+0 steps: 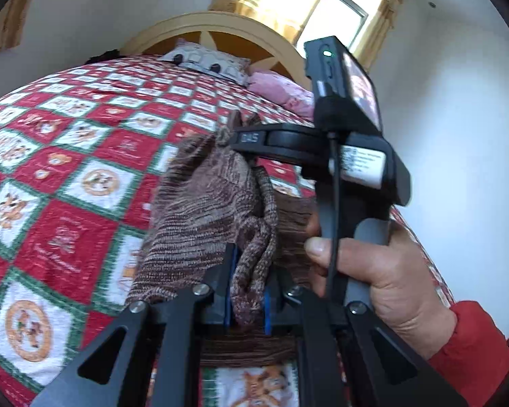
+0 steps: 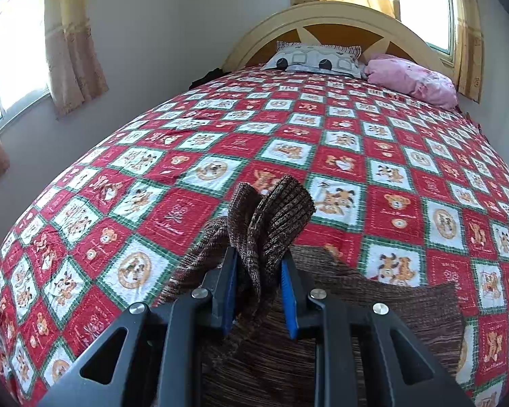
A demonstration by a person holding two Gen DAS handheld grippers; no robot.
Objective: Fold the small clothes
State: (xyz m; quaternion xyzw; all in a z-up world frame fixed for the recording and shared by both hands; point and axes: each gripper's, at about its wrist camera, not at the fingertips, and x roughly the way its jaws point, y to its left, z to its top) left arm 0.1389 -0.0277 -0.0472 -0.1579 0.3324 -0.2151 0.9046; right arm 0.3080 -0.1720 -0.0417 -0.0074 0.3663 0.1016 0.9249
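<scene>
Knit garment (image 2: 271, 224): soft, limp, light, stretchy | nipped tight in left gripper (image 1: 247, 291), pinched in right gripper (image 2: 259, 291) | lifted above quilt (image 2: 339, 156) | best held at edge corners.

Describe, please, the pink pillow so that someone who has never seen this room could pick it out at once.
Start at the bed's arched cream headboard and look down to where the red-and-white checked quilt ends. Two pillows lie there; the pink pillow is the right-hand one in the right wrist view, nearest the window. It is plain pink and rumpled, whereas the grey patterned pillow beside it shows black dots.
</scene>
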